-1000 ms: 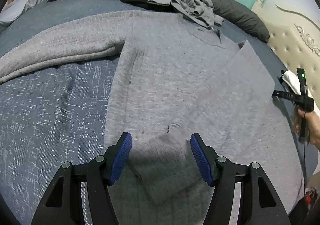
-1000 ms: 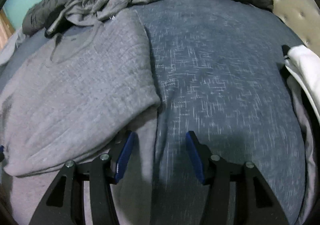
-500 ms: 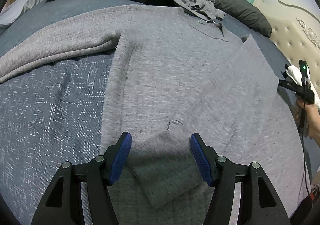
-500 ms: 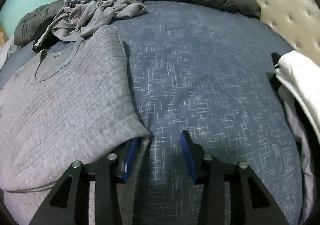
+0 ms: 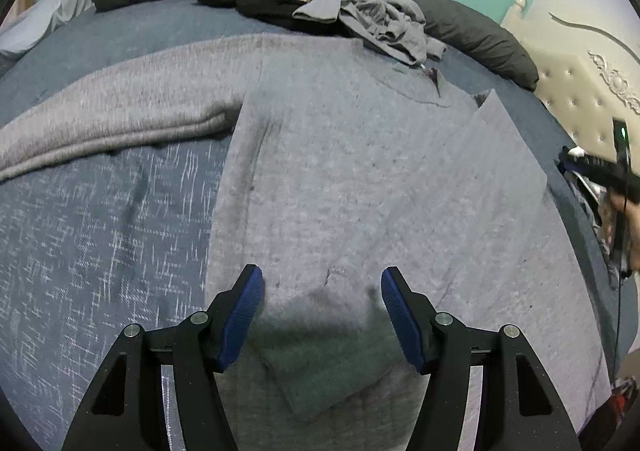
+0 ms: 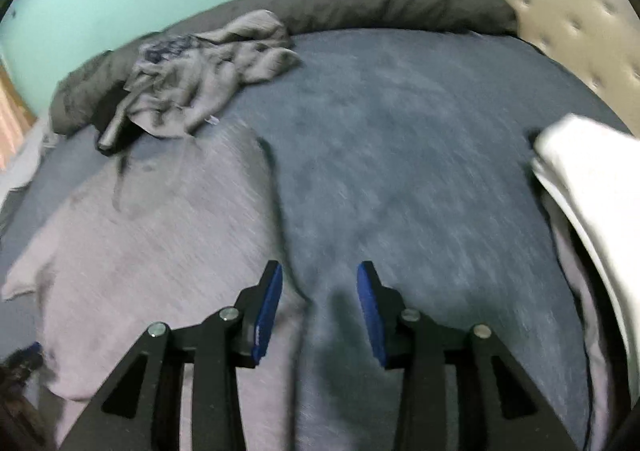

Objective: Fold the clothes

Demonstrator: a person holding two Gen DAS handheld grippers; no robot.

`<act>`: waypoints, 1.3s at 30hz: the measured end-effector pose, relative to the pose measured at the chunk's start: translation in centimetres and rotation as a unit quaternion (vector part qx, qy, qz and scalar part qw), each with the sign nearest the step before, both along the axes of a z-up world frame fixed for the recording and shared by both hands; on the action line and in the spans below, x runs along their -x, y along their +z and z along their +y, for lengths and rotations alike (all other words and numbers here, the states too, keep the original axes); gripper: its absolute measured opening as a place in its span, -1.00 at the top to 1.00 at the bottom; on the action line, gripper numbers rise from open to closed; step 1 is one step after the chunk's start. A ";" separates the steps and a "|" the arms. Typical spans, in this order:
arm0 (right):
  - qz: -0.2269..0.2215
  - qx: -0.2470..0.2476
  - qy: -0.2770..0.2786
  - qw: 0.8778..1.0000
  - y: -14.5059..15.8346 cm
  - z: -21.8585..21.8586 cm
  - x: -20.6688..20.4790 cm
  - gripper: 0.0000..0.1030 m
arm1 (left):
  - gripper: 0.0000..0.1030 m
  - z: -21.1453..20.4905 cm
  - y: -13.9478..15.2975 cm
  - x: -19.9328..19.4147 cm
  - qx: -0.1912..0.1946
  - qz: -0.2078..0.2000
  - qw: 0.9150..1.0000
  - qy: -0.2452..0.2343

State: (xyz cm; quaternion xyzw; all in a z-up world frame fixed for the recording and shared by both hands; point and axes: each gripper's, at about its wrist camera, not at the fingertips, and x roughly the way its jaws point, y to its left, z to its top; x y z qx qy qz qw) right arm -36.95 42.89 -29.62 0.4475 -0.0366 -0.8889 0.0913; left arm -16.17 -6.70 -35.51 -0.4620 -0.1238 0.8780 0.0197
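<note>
A grey long-sleeved sweater [image 5: 344, 171] lies flat on the blue bedspread [image 5: 100, 235]. Its right sleeve is folded across the body, with the cuff [image 5: 328, 363] lying between my left fingers. Its left sleeve [image 5: 120, 123] stretches out to the left. My left gripper [image 5: 322, 315] is open and empty just above the cuff. In the blurred right wrist view, my right gripper [image 6: 320, 303] is open and empty over the bedspread [image 6: 420, 191], right at the folded edge of the sweater [image 6: 160, 243]. The right gripper also shows at the right edge of the left wrist view [image 5: 612, 175].
A pile of grey and black clothes [image 5: 344, 11] lies at the far end against a dark rolled duvet [image 5: 480, 39]. White folded fabric [image 6: 592, 179] lies at the right. A padded cream headboard [image 5: 580, 111] stands at the far right.
The left gripper has stayed open over the cuff, rising slightly. The right gripper has lifted and swung right along the sweater's folded edge, with its jaws a little narrower than before.
</note>
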 end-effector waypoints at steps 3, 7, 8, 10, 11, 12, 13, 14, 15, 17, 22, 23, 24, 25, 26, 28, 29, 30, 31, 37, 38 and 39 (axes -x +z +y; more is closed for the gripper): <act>-0.005 0.007 0.024 1.000 0.5 -2.5 2.5 -0.12 | -0.28 0.0 0.3 0.1 0.002 0.006 1.000 0.001; -0.017 0.004 0.030 0.999 -0.4 -3.9 5.8 -0.12 | -0.28 -0.1 0.6 0.4 0.005 0.010 1.000 0.001; -0.020 0.003 0.032 0.999 -0.6 -4.3 6.6 -0.12 | -0.28 -0.1 0.4 0.5 0.005 0.008 1.000 0.001; -0.025 0.001 0.035 0.999 -1.1 -5.0 8.2 -0.12 | -0.28 -0.2 0.4 0.9 0.002 0.006 1.000 0.000; -0.028 0.000 0.036 0.999 -1.3 -5.4 9.1 -0.12 | -0.28 -0.3 0.3 0.9 0.001 0.005 1.000 -0.001; -0.031 0.000 0.038 0.999 -1.6 -5.7 9.9 -0.12 | -0.28 -0.3 0.3 1.0 0.001 0.004 1.000 -0.003; -0.034 -0.001 0.040 0.999 -1.8 -6.1 10.7 -0.12 | -0.28 -0.3 0.3 1.0 0.001 0.004 1.000 -0.005; -0.037 -0.002 0.041 0.998 -2.1 -6.4 11.5 -0.12 | -0.28 -0.3 0.2 1.1 0.001 0.003 1.000 -0.007; -0.040 -0.003 0.043 0.998 -2.3 -6.8 12.3 -0.12 | -0.28 -0.3 0.1 1.2 0.000 0.002 1.000 -0.007; -0.053 0.000 0.043 0.998 -3.1 -7.2 13.6 -0.11 | -0.28 -0.4 0.2 1.3 -0.007 0.002 1.000 -0.007; -0.070 0.023 0.042 0.996 -4.8 -6.8 14.9 0.70 | -0.28 0.0 -0.1 1.7 -0.010 0.000 1.000 -0.015; -0.064 0.037 0.034 0.997 -4.9 -6.4 15.0 0.81 | -0.28 0.1 -0.2 1.7 -0.010 -0.002 1.000 -0.017; -0.057 0.050 0.024 0.997 -4.8 -5.9 15.0 0.83 | -0.28 0.1 -0.4 1.7 -0.009 -0.004 1.000 -0.018; -0.053 0.061 0.013 0.997 -4.9 -5.4 15.1 0.84 | -0.28 0.2 -0.5 1.7 -0.007 -0.005 1.000 -0.019; -0.054 0.066 0.005 0.996 -5.0 -5.0 15.3 0.86 | -0.28 0.3 -0.6 1.7 -0.006 -0.007 1.000 -0.020; -0.054 0.061 -0.003 0.997 -5.1 -4.7 15.7 0.87 | -0.28 0.4 -0.8 1.6 -0.004 -0.009 1.000 -0.022; -0.055 0.058 -0.005 0.997 -5.2 -4.6 15.8 0.87 | -0.28 0.4 -0.8 1.7 -0.003 -0.009 1.000 -0.022; -0.055 0.056 -0.008 0.997 -5.3 -4.4 16.0 0.87 | -0.28 0.4 -0.8 1.7 -0.003 -0.009 1.000 -0.022; -0.056 0.055 -0.012 0.997 -5.3 -4.2 16.1 0.87 | -0.28 0.4 -0.8 1.7 -0.003 -0.010 1.000 -0.022; -0.056 0.075 -0.076 0.993 -5.2 -0.8 17.4 0.96 | -0.28 0.2 -1.0 1.8 -0.002 -0.011 1.000 -0.021; -0.057 0.065 -0.087 0.992 -5.1 -0.3 17.5 0.96 | -0.28 0.2 -1.0 1.8 -0.002 -0.011 1.000 -0.021; -0.063 0.073 -0.081 0.992 -5.1 -0.1 17.5 0.96 | -0.28 0.2 -1.0 1.9 -0.002 -0.011 1.000 -0.021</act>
